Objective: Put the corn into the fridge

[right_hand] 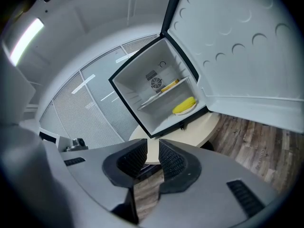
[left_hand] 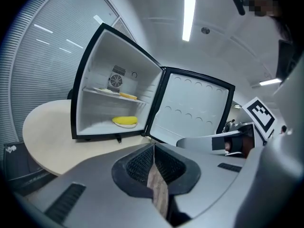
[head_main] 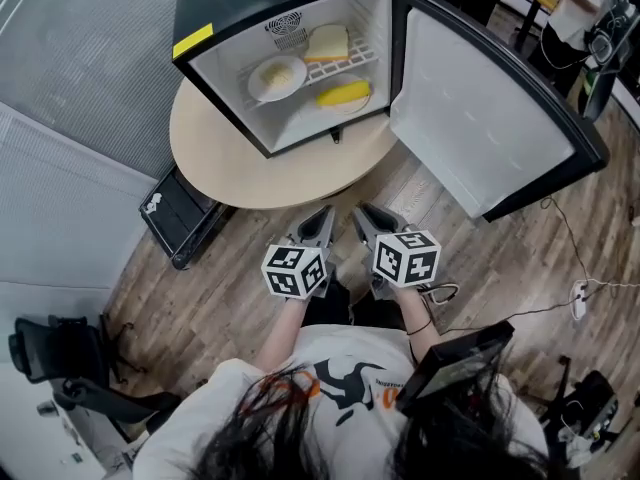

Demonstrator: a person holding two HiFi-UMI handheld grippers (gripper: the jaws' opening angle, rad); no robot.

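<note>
The yellow corn lies on a small white plate on the floor of the open mini fridge, which stands on a round table. Both gripper views show the corn far ahead. My left gripper hangs over the wooden floor, short of the table; its pads are shut with nothing between them. Beside it, my right gripper shows a narrow gap between its pads and holds nothing.
The fridge door stands swung wide to the right. On the upper shelf sit a white plate of food and a bread slice. A black case, an office chair and cables lie on the floor.
</note>
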